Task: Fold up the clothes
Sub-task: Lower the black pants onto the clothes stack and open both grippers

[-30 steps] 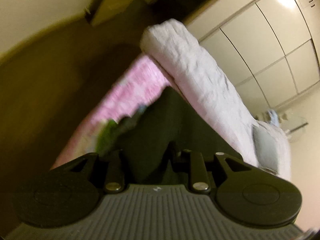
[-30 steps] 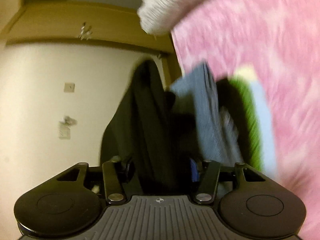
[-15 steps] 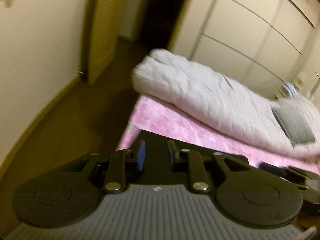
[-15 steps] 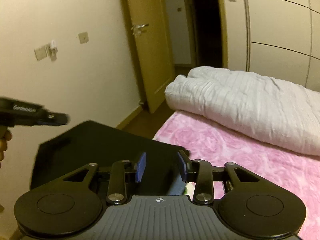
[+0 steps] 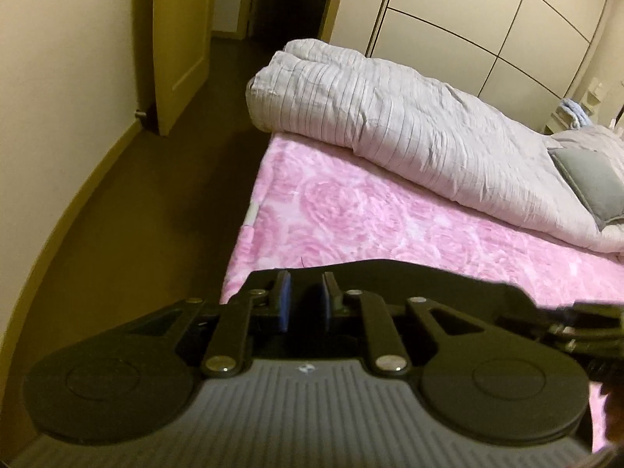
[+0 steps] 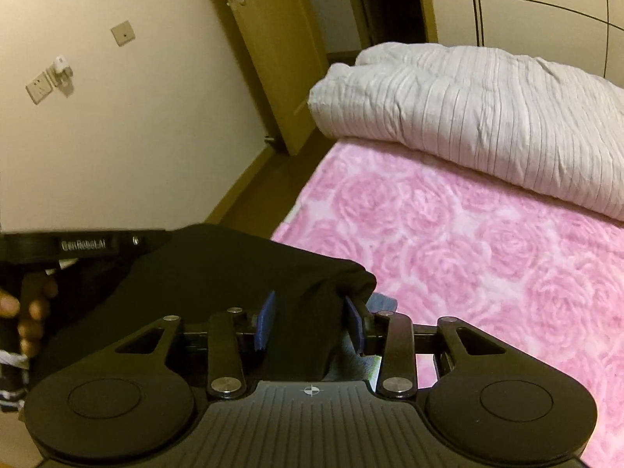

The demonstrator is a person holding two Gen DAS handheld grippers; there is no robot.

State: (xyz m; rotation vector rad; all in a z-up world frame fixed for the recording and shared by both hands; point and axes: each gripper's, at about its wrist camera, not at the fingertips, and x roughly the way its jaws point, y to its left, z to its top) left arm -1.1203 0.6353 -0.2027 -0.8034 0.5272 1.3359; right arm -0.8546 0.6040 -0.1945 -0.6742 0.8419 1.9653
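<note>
A black garment [image 5: 409, 277] hangs stretched between my two grippers above the near corner of the bed. My left gripper [image 5: 305, 300] is shut on its left end, with dark cloth pinched between the blue pads. In the right wrist view the garment [image 6: 234, 265] bunches into my right gripper [image 6: 310, 319], which is shut on a thick fold of it. The left gripper's casing [image 6: 82, 243] shows at the far left, held by a hand [image 6: 27, 312]. The right gripper's body [image 5: 585, 319] shows at the right edge of the left wrist view.
A pink rose-patterned blanket [image 6: 487, 253] covers the bed. A rolled pale grey duvet [image 5: 390, 117] and a grey pillow [image 5: 592, 179] lie along its far side. Blue clothing [image 6: 384, 302] peeks out under the right gripper. Brown floor [image 5: 156, 214], a door [image 5: 179, 39] and wardrobes [image 5: 487, 11] surround the bed.
Both views have rolled upright. The garment, which hung in a loose bunch over other clothes, is now spread between the grippers. The right jaws have narrowed onto the cloth.
</note>
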